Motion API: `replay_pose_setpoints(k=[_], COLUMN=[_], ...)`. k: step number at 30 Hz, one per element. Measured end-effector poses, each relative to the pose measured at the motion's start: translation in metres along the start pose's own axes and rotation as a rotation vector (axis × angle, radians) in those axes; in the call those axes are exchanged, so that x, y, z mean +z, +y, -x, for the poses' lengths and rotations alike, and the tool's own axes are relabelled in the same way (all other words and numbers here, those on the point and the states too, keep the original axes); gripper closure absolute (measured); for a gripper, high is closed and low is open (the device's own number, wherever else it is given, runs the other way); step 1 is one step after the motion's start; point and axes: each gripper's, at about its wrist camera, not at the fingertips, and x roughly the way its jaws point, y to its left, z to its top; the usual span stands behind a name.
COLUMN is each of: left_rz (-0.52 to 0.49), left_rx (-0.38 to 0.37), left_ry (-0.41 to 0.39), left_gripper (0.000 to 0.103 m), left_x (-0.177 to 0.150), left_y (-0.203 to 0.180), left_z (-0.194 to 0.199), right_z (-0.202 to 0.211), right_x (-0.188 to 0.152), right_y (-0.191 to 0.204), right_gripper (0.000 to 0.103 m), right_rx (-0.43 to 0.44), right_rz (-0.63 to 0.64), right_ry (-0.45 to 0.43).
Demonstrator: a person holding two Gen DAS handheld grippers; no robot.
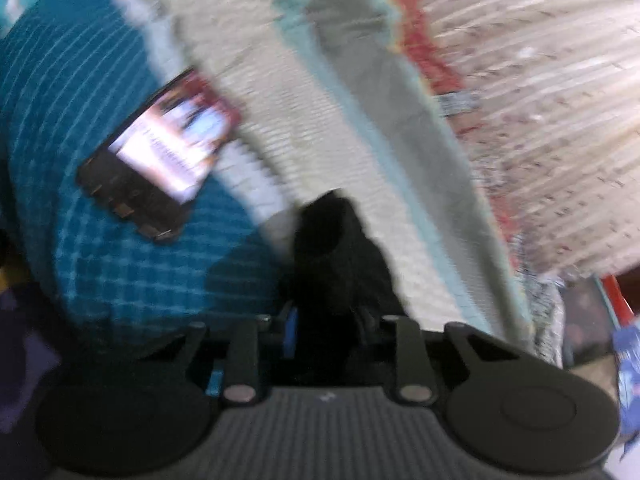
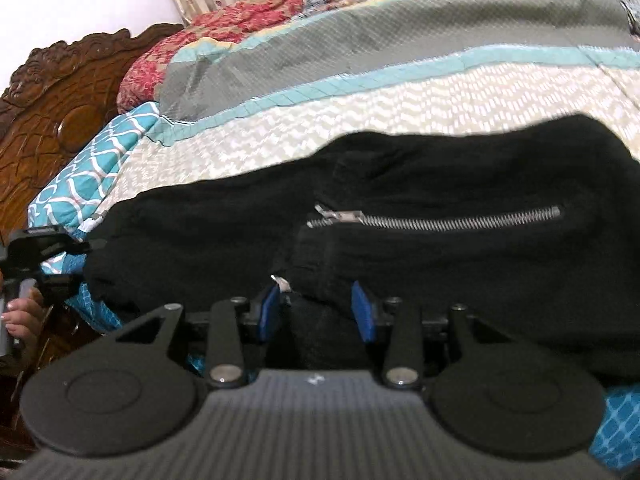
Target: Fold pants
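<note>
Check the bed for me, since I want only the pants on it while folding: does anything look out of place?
Yes. A phone with its screen lit lies askew on the teal checked bedding, just left of the black pants. It has nothing to do with folding and could get knocked or covered.

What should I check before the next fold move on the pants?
1. Left gripper has cloth: ok, black fabric bunched between its fingers, jaws nearly shut.
2. Right gripper has cloth: ok, the pants edge sits between the blue pads.
3. Pants flat on the bed: not ok, they lie bunched and rumpled.
4. Zipper closed: ok, teeth look joined along its length.
5. Phone clear of the fold path: cannot tell, it lies on the blue checked cloth near the left gripper.
6. Left view sharp: not ok, it is blurred.
</note>
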Motion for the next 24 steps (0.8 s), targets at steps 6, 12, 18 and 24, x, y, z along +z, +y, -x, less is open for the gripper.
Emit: replay_pose_setpoints(k=[6, 12, 18, 24], left_rz=[-0.346, -0.665, -0.872, -1.003], left_rx=[-0.114, -0.159, -0.118, -0.091], left_ry=[-0.041, 0.026, 0.131, 0.139], left_gripper=[0.080, 0.080, 0.080, 0.079], left_x=[-0.031, -0.096, -0.160, -0.191], left_y=[-0.099, -0.156, -0.165, -0.175], left_z=[0.010, -0.007, -0.040, -0.039], right_z=[0.000, 0.004, -0.002, -0.031], right_x=[0.024, 0.044, 0.038, 0.028], right_y=[0.058, 0.024, -0.033, -0.038], right_gripper=[0.060, 0.059, 0.044, 0.037], right_rx=[0.172, 0.291, 0.272, 0.328], right_rz=[0.205, -0.069, -0.372, -0.558], right_ry=[-0.045, -0.052, 0.020, 0.103])
